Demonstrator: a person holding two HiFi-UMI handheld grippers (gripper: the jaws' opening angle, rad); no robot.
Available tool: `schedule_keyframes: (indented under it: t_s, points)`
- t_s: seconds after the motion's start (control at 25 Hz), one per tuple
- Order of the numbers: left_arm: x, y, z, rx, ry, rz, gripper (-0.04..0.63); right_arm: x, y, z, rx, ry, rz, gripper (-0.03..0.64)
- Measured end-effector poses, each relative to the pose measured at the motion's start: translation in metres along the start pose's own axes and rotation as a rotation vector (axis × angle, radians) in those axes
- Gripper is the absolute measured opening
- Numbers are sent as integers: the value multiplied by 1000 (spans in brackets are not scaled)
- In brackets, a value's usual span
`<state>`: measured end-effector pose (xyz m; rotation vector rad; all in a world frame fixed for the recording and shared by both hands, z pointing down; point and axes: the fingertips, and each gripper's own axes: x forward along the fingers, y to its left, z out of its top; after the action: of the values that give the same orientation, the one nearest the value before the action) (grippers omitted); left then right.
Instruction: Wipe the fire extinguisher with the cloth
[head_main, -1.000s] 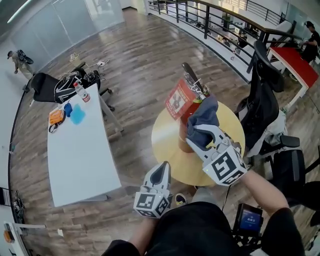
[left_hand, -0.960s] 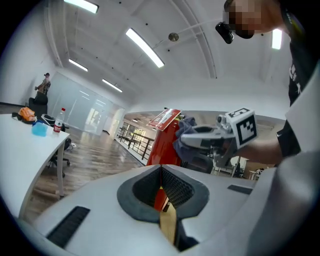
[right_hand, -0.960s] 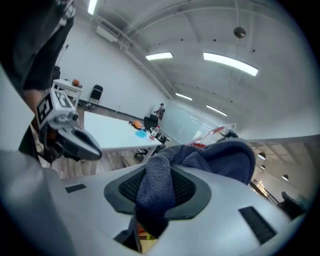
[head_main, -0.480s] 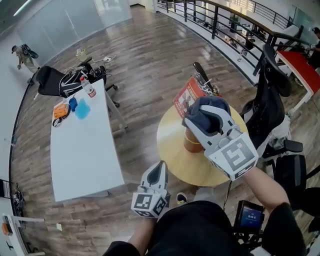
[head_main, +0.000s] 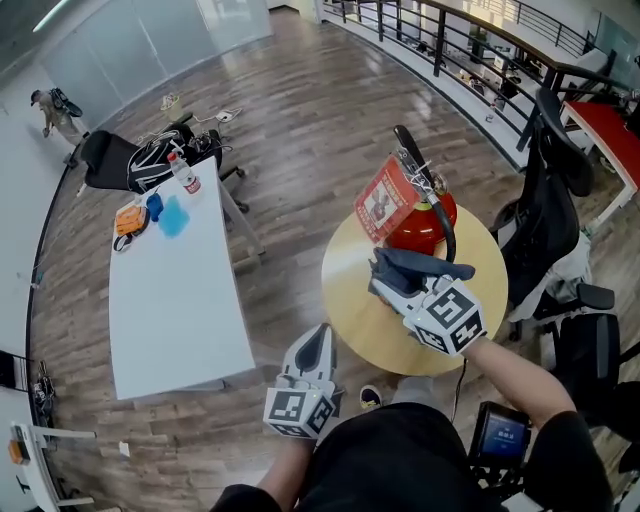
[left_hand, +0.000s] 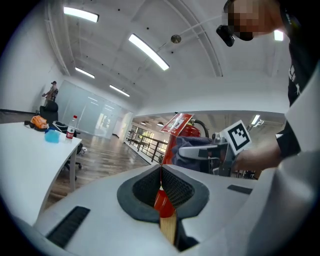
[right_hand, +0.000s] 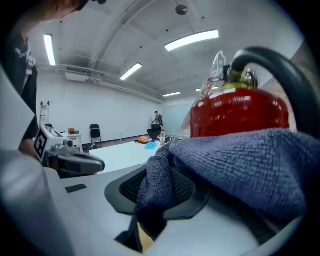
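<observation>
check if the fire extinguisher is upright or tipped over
Upright: the fire extinguisher stands on the round table with its handle on top.

Tool (right_hand: 156, 192) clamps cloth (right_hand: 240, 160) near the fire extinguisher (right_hand: 240, 114).

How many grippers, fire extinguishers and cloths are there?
Grippers: 2, the left gripper and the right gripper
Red metal fire extinguisher: 1
Dark blue towelling cloth: 1
Total: 4
</observation>
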<state>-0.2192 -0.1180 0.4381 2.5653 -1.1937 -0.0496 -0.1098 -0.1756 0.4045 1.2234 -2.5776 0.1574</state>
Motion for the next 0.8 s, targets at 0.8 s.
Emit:
schedule_keyframes:
  t_s: [0.8]
  points:
    - [-4,6,1,24,3,38,23,-29,-2,84,97,-253,108,100]
